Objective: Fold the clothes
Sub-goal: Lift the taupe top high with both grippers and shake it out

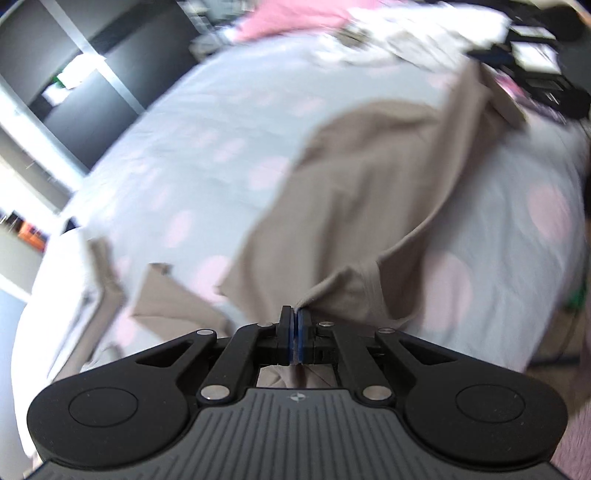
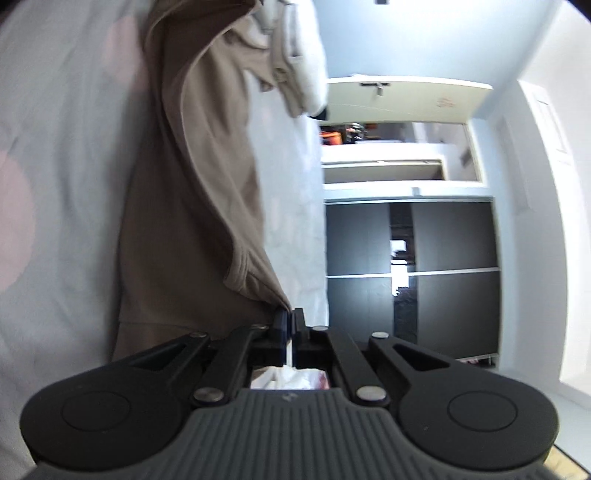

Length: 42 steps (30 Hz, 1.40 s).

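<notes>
A beige garment (image 1: 369, 192) lies spread on a bed with a white cover (image 1: 192, 147) dotted with pale pink. My left gripper (image 1: 294, 314) is shut on the garment's near edge, and the cloth rises in a fold to the pads. In the right wrist view the same beige garment (image 2: 192, 192) hangs in long folds over the bed cover (image 2: 66, 147). My right gripper (image 2: 290, 317) is shut on a corner of it, the cloth bunched at the left finger. The picture is blurred in both views.
More beige cloth (image 1: 162, 295) lies folded at the bed's near left. Pink and white laundry (image 1: 295, 18) is piled at the far end. A dark wardrobe (image 2: 410, 273) and a white door (image 2: 406, 96) stand beyond the bed.
</notes>
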Tool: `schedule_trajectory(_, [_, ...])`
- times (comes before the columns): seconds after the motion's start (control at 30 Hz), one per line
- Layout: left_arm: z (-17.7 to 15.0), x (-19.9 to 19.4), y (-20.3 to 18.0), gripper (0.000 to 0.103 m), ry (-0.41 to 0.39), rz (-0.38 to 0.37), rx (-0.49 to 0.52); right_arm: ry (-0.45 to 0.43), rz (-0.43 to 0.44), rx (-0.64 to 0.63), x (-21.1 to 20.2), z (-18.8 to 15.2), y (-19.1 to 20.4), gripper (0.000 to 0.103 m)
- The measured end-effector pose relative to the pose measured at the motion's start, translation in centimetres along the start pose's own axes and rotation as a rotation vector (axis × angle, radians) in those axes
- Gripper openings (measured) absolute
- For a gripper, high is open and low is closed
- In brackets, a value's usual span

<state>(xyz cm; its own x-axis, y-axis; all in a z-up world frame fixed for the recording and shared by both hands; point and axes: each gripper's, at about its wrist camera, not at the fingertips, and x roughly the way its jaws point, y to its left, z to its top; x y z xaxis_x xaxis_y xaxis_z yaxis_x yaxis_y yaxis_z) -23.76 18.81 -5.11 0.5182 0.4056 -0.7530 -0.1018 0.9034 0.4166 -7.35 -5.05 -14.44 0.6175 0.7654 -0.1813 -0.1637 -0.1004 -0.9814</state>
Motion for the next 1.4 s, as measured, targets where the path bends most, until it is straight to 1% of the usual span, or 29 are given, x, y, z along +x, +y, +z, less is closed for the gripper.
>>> schedule_trajectory(0.1, [1.0, -2.4, 2.0, 0.0, -0.07, 0.057, -0.086, 0.036, -0.06, 0.065, -0.2, 0.0, -2.8, 0.002])
schedule_trajectory(0.23, [3.6, -6.5, 4.4, 0.0, -0.209, 0.145, -0.14, 0.107, -0.141, 0.202, 0.8, -0.7, -8.9, 0.001])
schedule_trajectory(0.33, [6.2, -9.8, 6.5, 0.0, -0.331, 0.203, -0.152, 0.134, -0.267, 0.253, 1.6, -1.1, -14.0, 0.001])
schedule_trajectory(0.5, [9.8, -16.6, 8.9, 0.0, -0.539, 0.339, -0.161, 0.151, -0.512, 0.355, 1.5, 0.1, -22.4, 0.001])
schedule_trajectory(0.6, [11.5, -21.0, 10.0, 0.0, -0.646, 0.375, -0.151, 0.153, -0.645, 0.423, 0.1, 1.1, -26.8, 0.001])
schedule_trajectory(0.7, [12.5, -25.7, 10.8, 0.0, -0.743, 0.382, -0.164, 0.142, -0.768, 0.456, -2.1, 1.7, -30.1, 0.001])
schedule_trajectory(0.8, [12.9, -30.4, 10.5, 0.0, -0.856, 0.402, -0.169, 0.142, -0.904, 0.475, -4.6, 2.1, -32.5, 0.001])
schedule_trajectory(0.9, [12.7, -34.2, 9.4, 0.0, -0.967, 0.451, -0.16, 0.138, -0.975, 0.544, -7.1, 2.4, -34.7, 0.001])
schedule_trajectory(0.97, [12.7, -35.9, 8.4, 0.0, -1.015, 0.506, -0.147, 0.123, -1.019, 0.562, -8.7, 2.9, -35.5, 0.001])
schedule_trajectory(1.03, [12.7, -37.0, 7.9, 0.0, -1.035, 0.532, -0.145, 0.106, -1.054, 0.574, -10.4, 3.4, -36.2, 0.001])
schedule_trajectory(1.07, [12.7, -37.3, 7.8, 0.0, -1.038, 0.538, -0.146, 0.096, -1.058, 0.588, -11.0, 3.7, -36.5, 0.001])
schedule_trajectory(1.17, [12.8, -37.2, 8.0, 0.0, -1.019, 0.555, -0.154, 0.065, -1.068, 0.629, -12.8, 4.3, -37.3, 0.001])
schedule_trajectory(1.23, [12.9, -36.8, 8.0, 0.0, -0.978, 0.553, -0.168, 0.049, -1.07, 0.628, -13.1, 4.7, -37.4, 0.001])
schedule_trajectory(1.3, [12.6, -35.7, 8.6, 0.0, -0.911, 0.527, -0.178, 0.044, -1.05, 0.621, -12.4, 5.0, -37.0, 0.001])
schedule_trajectory(1.33, [12.5, -34.7, 9.0, 0.0, -0.872, 0.513, -0.18, 0.049, -1.022, 0.621, -11.6, 5.1, -36.6, 0.001])
schedule_trajectory(1.4, [12.4, -31.4, 10.1, 0.0, -0.781, 0.486, -0.187, 0.064, -0.947, 0.626, -9.7, 5.1, -35.5, 0.001])
